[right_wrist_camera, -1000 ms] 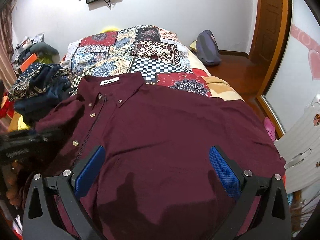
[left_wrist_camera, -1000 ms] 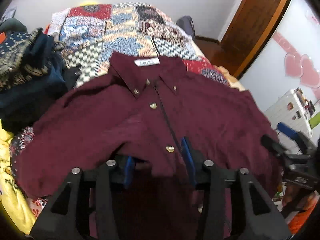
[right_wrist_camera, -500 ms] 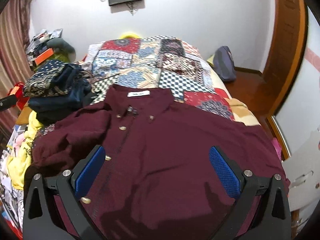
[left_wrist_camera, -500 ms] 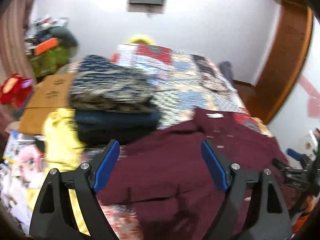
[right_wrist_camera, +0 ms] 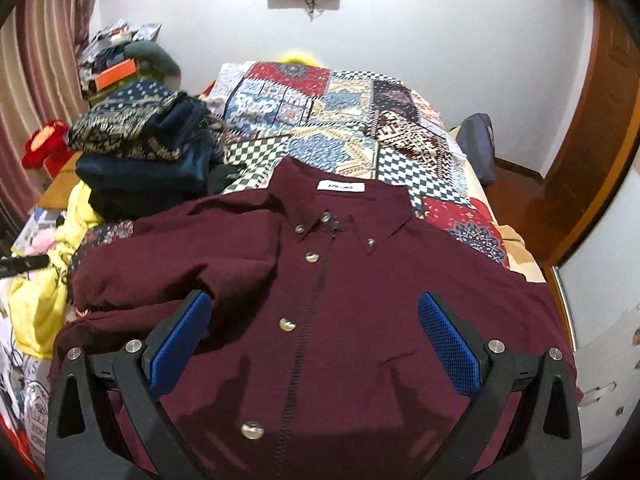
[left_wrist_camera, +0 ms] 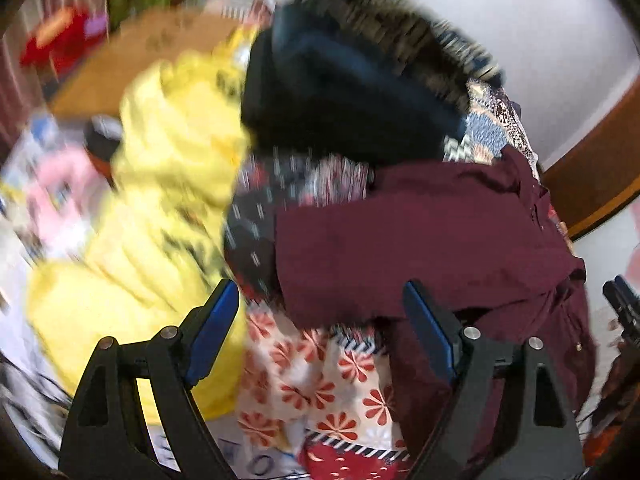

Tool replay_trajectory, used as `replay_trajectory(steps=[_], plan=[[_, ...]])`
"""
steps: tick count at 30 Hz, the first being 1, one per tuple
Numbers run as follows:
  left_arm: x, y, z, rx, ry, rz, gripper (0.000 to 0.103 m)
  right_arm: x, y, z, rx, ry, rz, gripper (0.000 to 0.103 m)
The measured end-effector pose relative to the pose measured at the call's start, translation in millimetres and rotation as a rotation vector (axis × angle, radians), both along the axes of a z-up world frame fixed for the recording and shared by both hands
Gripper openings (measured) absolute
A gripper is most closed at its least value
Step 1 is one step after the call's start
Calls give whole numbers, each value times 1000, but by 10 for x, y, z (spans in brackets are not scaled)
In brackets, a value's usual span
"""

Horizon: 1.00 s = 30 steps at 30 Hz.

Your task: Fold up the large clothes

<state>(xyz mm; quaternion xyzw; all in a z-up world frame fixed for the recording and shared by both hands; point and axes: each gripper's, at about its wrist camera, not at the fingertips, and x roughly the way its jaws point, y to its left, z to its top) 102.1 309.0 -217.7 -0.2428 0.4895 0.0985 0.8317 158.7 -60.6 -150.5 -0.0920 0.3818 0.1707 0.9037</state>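
Note:
A large maroon button-up shirt [right_wrist_camera: 360, 304] lies front up on the patchwork bedspread [right_wrist_camera: 320, 108], collar toward the far wall. My right gripper [right_wrist_camera: 314, 340] is open and empty, hovering above the shirt's lower front. My left gripper [left_wrist_camera: 320, 332] is open and empty, over the bed's left side at the edge of the shirt's left sleeve [left_wrist_camera: 400, 240]. The left wrist view is blurred by motion.
A stack of folded dark blue and patterned clothes [right_wrist_camera: 144, 148] sits left of the shirt; it also shows in the left wrist view [left_wrist_camera: 344, 92]. A yellow garment [left_wrist_camera: 160, 208] hangs off the left bed edge. A wooden door [right_wrist_camera: 592, 152] stands to the right.
My left gripper let go of the shirt's front, opened, and swung left toward the sleeve and the yellow garment. My right gripper stayed open and shifted so the shirt appears more centred.

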Motion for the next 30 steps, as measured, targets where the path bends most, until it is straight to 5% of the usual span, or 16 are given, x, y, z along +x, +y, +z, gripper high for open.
replay_trajectory(steps=[10,15,18,22,30], plan=[[134,35,-737,-267,-16,5,80,-51,127,-40,-100,-11,4,103],[210,-80,-735,-284,-42,-27,47,-30,80,-59,-121,-11,-10,103],[264,-227,-552,-181,-54,-62,30,-15,47,-85,-130,-8,-16,103],[333,-502,-68,76,-83,-110,26,13,-46,-104,-132,-8,-25,103],[523,-865,1118,190,-287,-154,21,123,-380,-66,-86,-26,-56,103]])
